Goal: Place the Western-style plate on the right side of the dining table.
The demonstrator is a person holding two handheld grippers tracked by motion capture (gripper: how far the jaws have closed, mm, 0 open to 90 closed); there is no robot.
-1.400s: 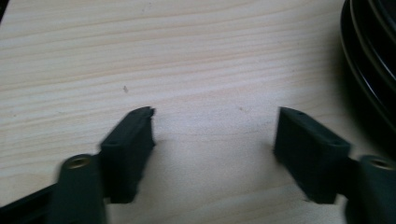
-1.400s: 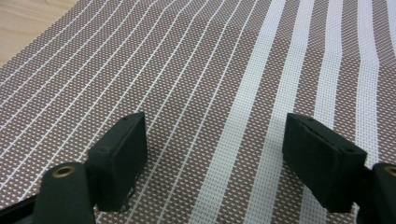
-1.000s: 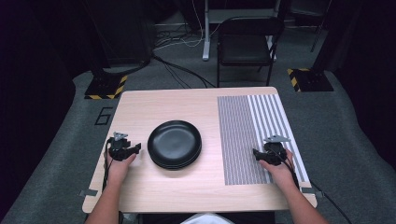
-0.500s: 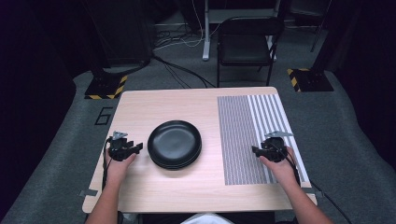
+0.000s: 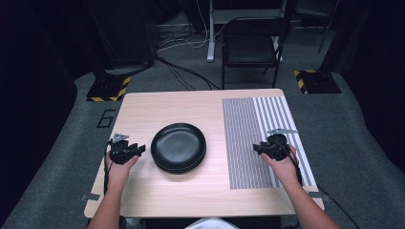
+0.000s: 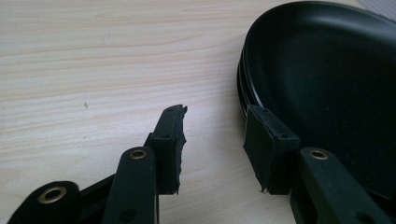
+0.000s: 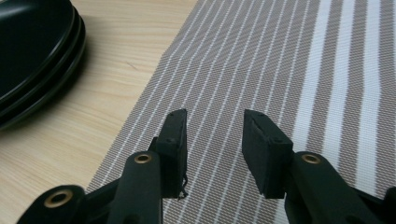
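So right now both my grippers hang empty on either side of the stack of black plates [image 5: 178, 147], which sits about mid-worktop [image 5: 157, 191]. The left gripper [image 5: 136, 150] is just beside the stack's left rim, and the right gripper [image 5: 260, 148] is well off to the stack's right, over the striped placemat [image 5: 248, 143].

Both sets of fingers have just been closing, but they stand apart with nothing between them. In the left gripper view one finger [image 6: 268, 140] looks to be right at the plate rim, the other finger [image 6: 170, 140] over bare wood.

What worries me: those plates [image 6: 327, 84] are smooth, glossy and round with a thin sloped rim. If I pinch only the rim edge, I think the pads can slide off, or I lift the top plate crooked and it clatters back on the ones below. Looks like three nested, so the top one might also drag its neighbour along. Pushing sideways instead of gripping would just skate the whole stack across the pale wood grain.

The placemat [image 7: 280, 60] is woven mesh, grey-brown with white stripes, flat and floppy. A finger tip could snag the weave and bunch it up.
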